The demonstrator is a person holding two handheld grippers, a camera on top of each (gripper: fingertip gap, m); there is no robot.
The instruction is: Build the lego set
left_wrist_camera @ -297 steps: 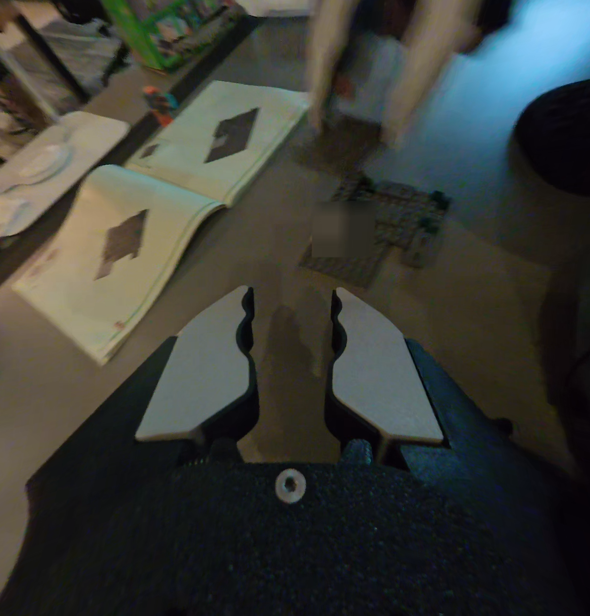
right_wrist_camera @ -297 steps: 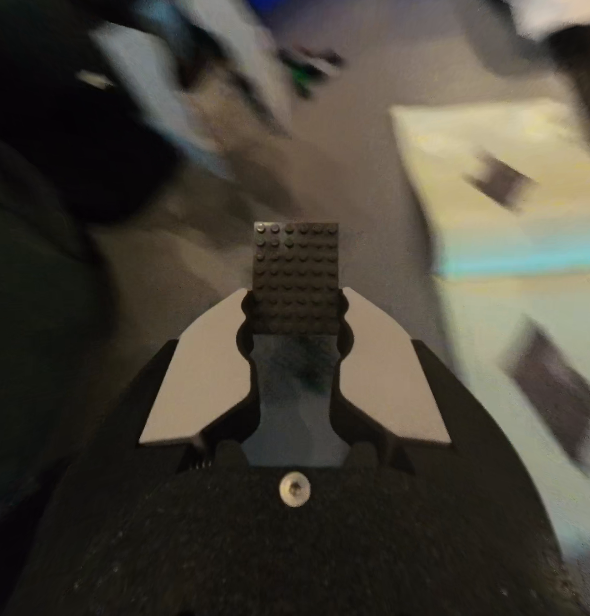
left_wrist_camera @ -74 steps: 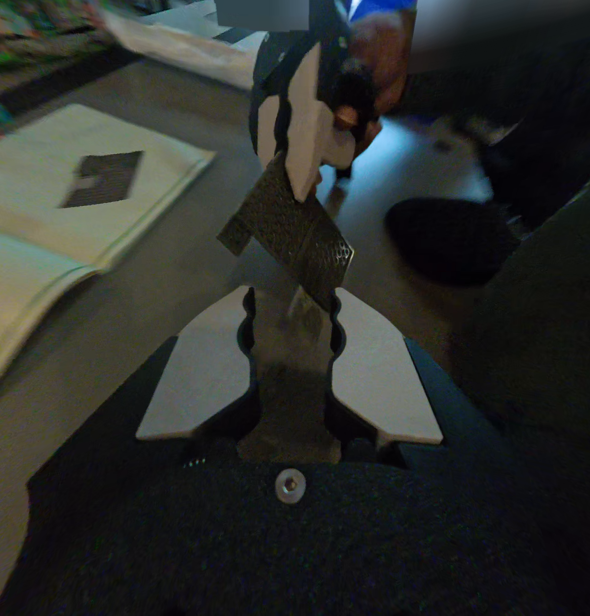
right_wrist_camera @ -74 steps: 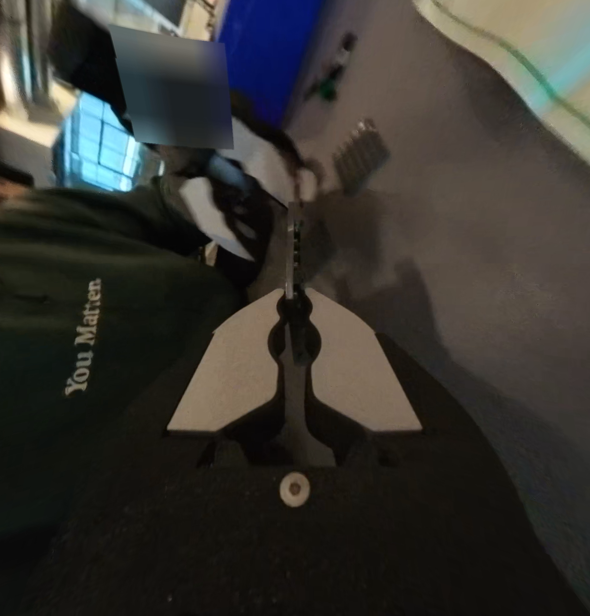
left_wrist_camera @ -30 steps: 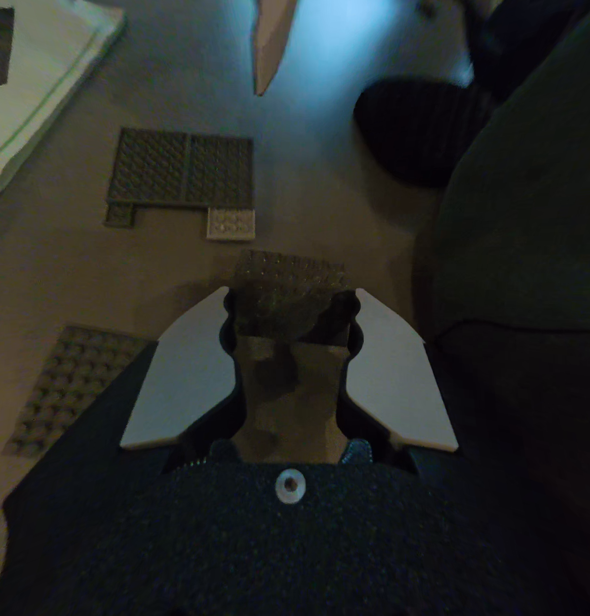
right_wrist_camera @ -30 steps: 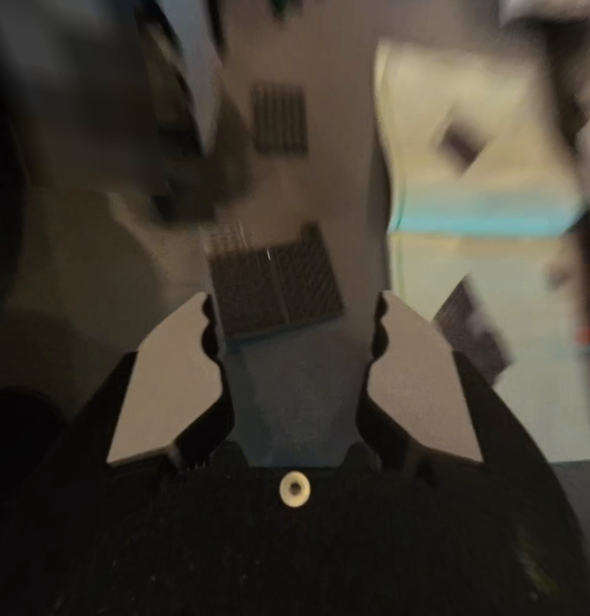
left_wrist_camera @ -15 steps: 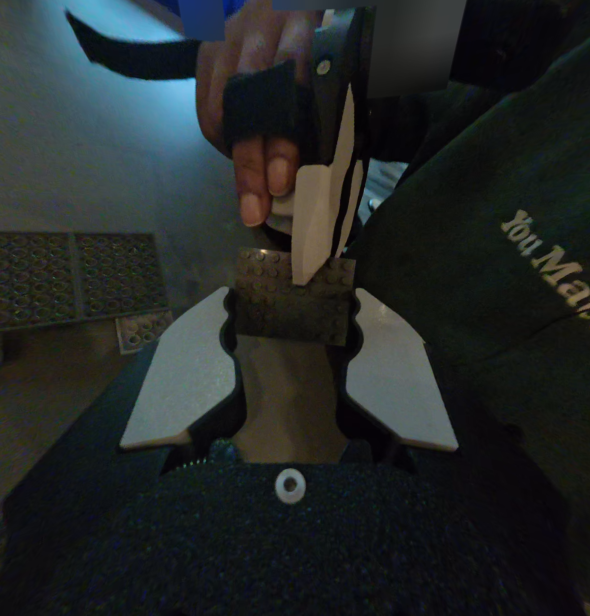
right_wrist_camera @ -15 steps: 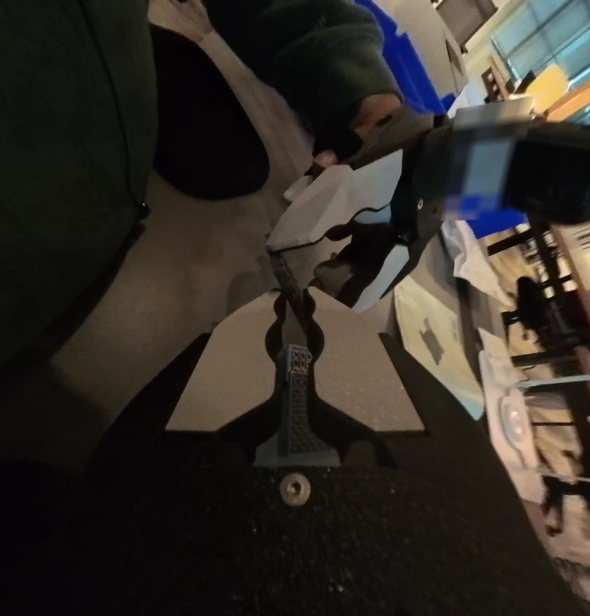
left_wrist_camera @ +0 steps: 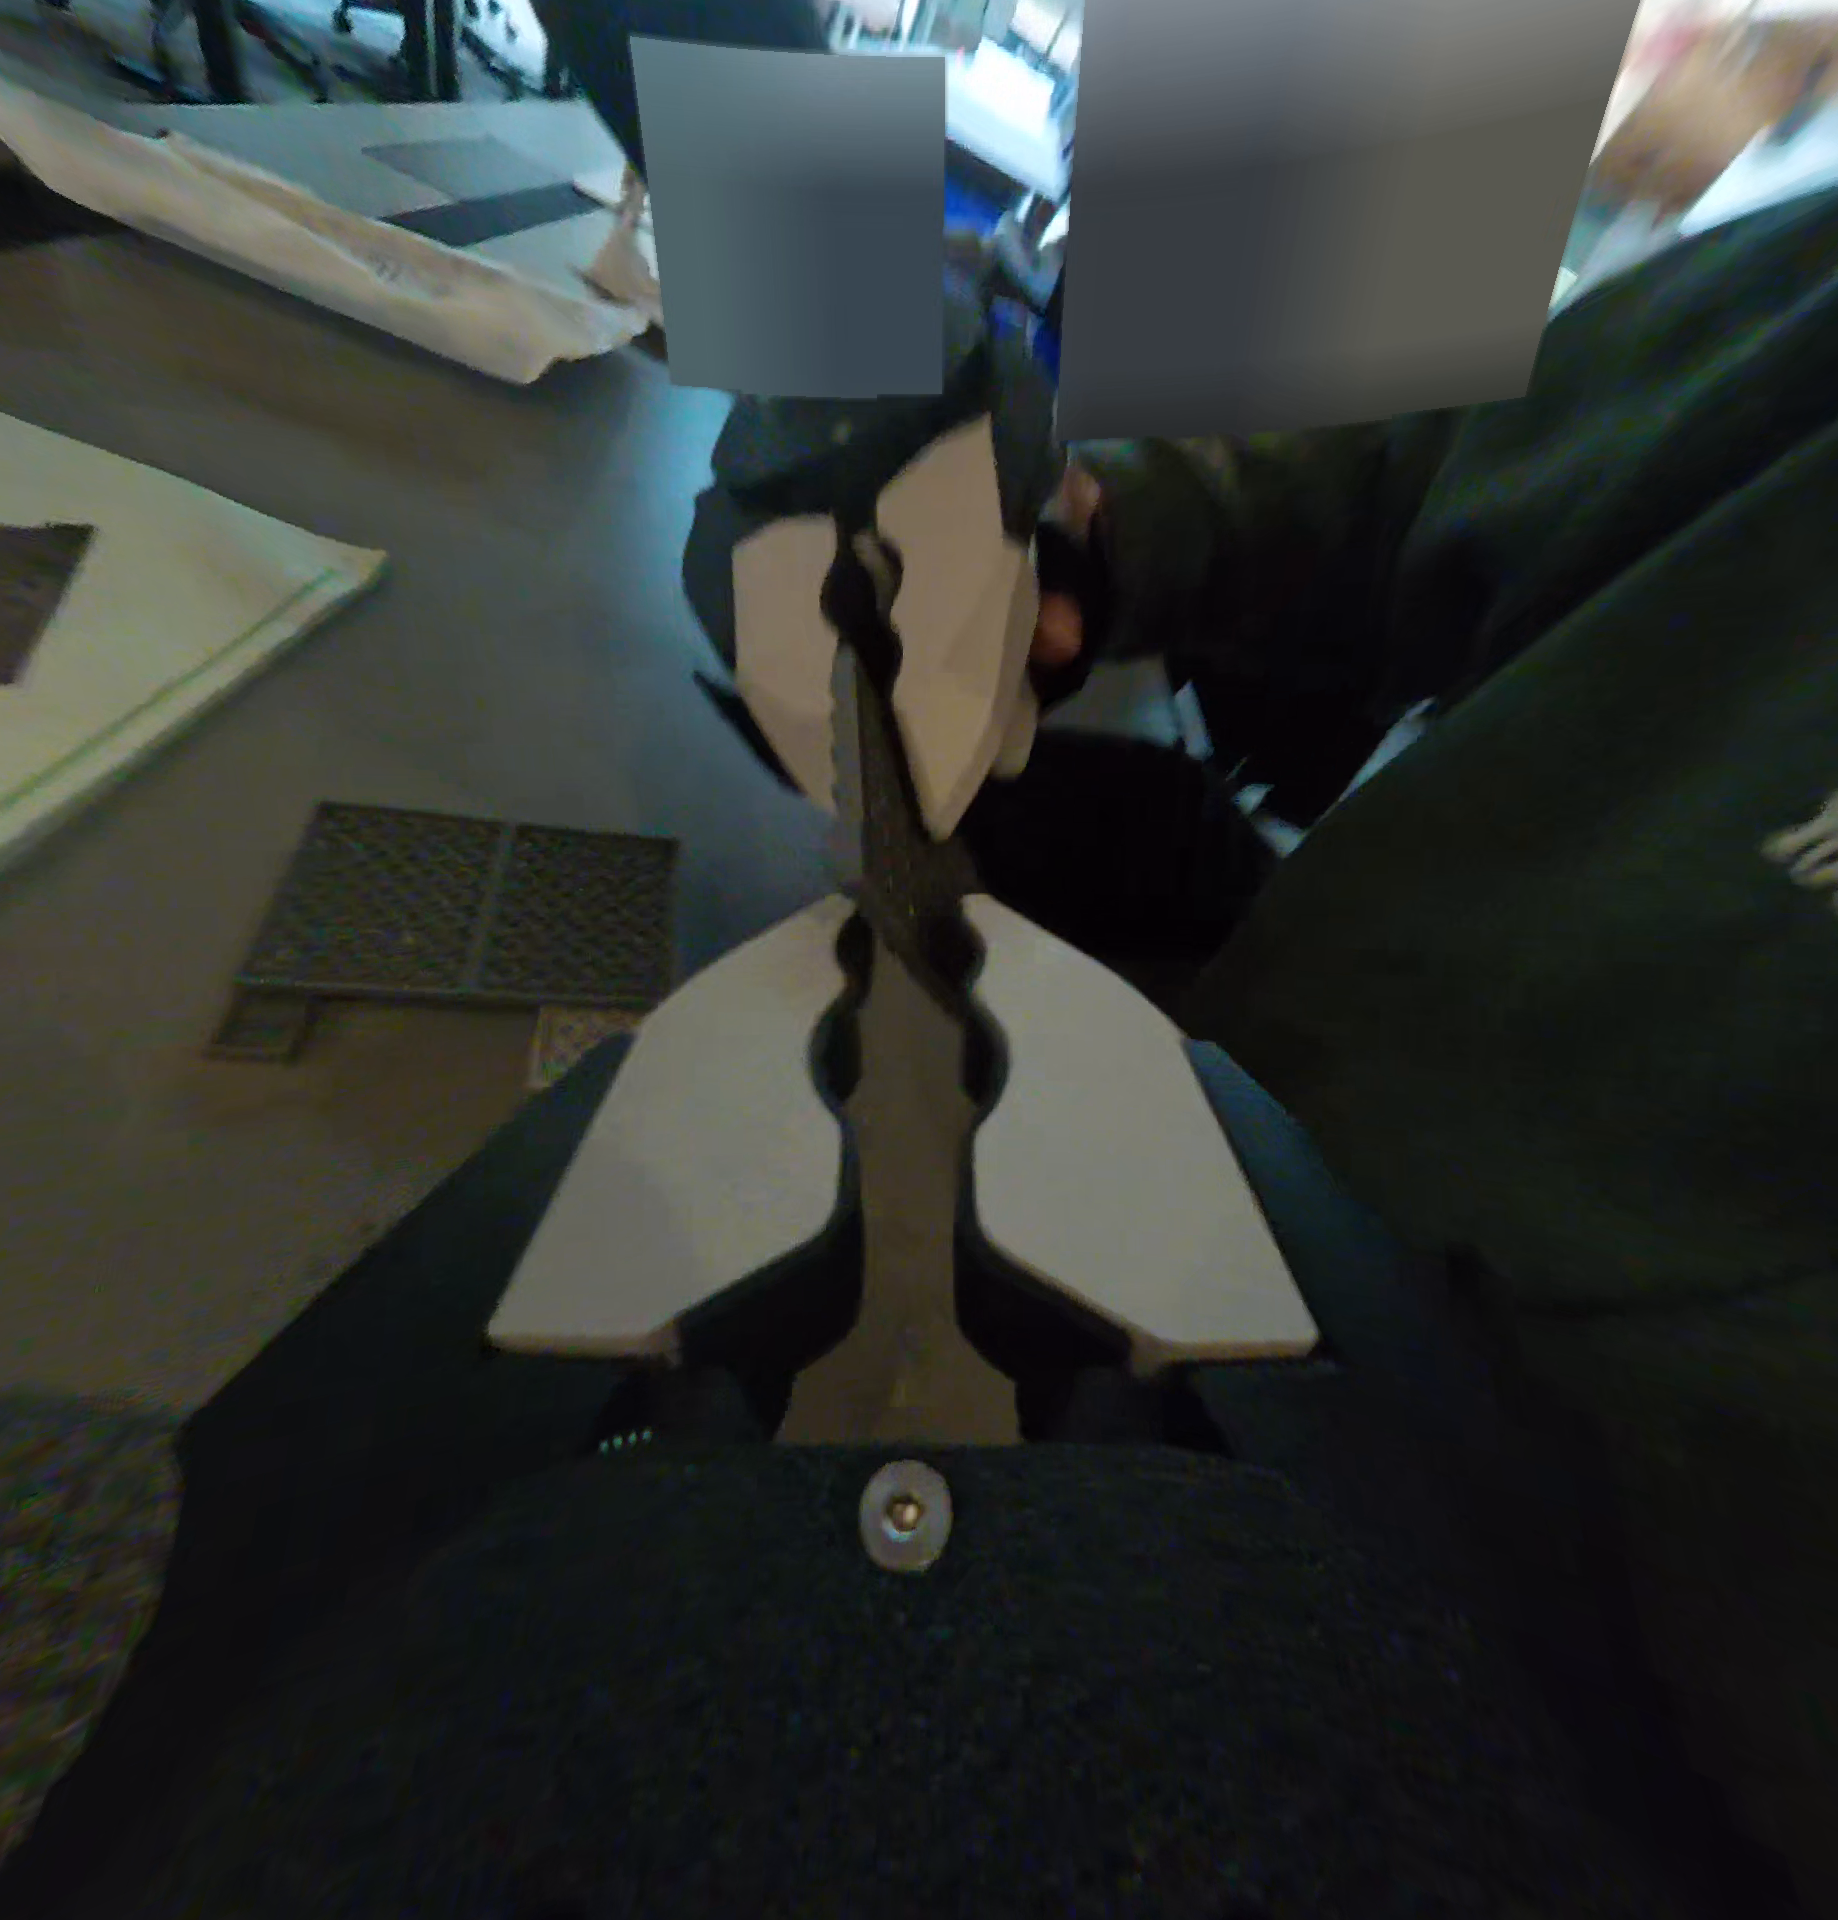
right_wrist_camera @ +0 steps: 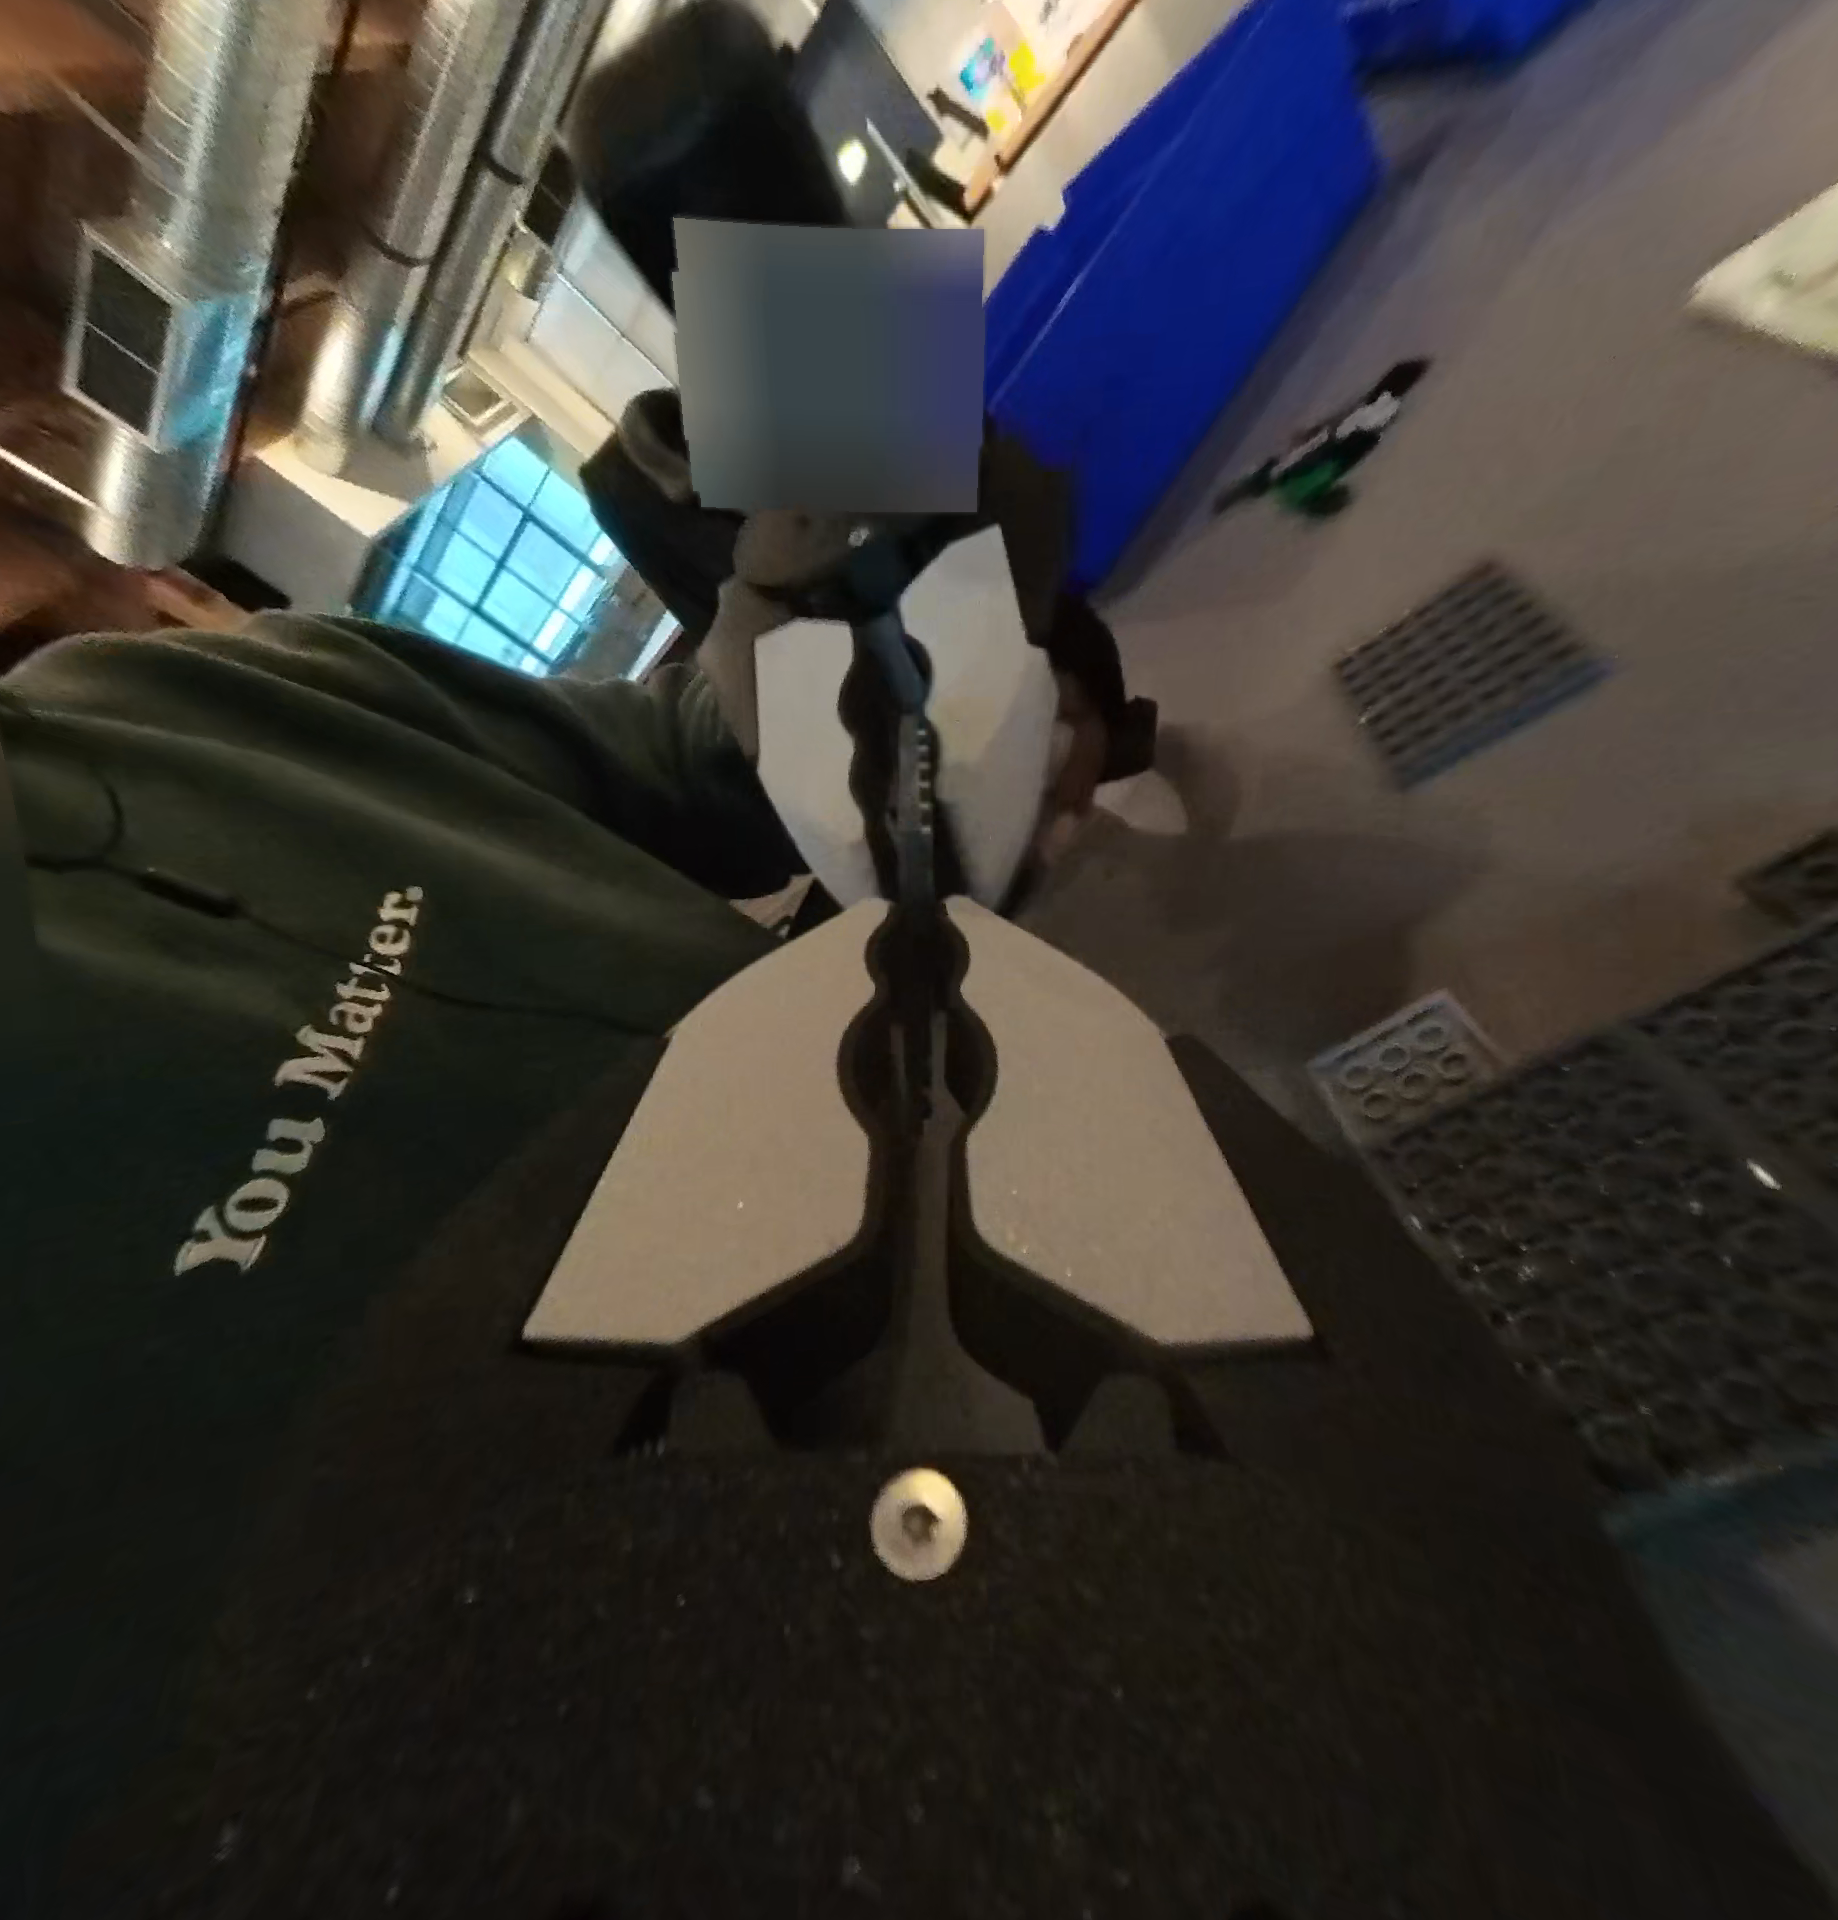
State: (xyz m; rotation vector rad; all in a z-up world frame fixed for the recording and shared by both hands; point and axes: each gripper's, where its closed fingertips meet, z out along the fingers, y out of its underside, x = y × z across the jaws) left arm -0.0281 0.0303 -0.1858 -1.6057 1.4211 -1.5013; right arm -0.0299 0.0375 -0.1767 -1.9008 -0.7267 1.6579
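A dark grey studded plate (left_wrist_camera: 873, 790) hangs edge-on in the air between both grippers. My left gripper (left_wrist_camera: 910, 925) is shut on its near end. A white finger (left_wrist_camera: 956, 644) of my right gripper pinches the far end from the opposite side. In the right wrist view, my right gripper (right_wrist_camera: 915, 920) is shut on the same plate (right_wrist_camera: 920, 821), with a left finger (right_wrist_camera: 998, 675) facing it. The two grippers meet tip to tip above the table.
Joined dark grey plates (left_wrist_camera: 458, 904) lie on the table with a small light plate (left_wrist_camera: 572, 1039) at their corner; they also show in the right wrist view (right_wrist_camera: 1580, 1174). Another plate (right_wrist_camera: 1466, 665) lies farther off. An instruction booklet (left_wrist_camera: 115, 644) is left. A person's dark green sweatshirt (left_wrist_camera: 1569, 831) fills the right. Only a small space, under 4 cm, lies between the two pairs of fingers.
My right gripper, open and empty a second ago, has shut on the plate. My left fingers, spread across the plate's width before, now pinch it edge-on, and both grippers have tilted up.
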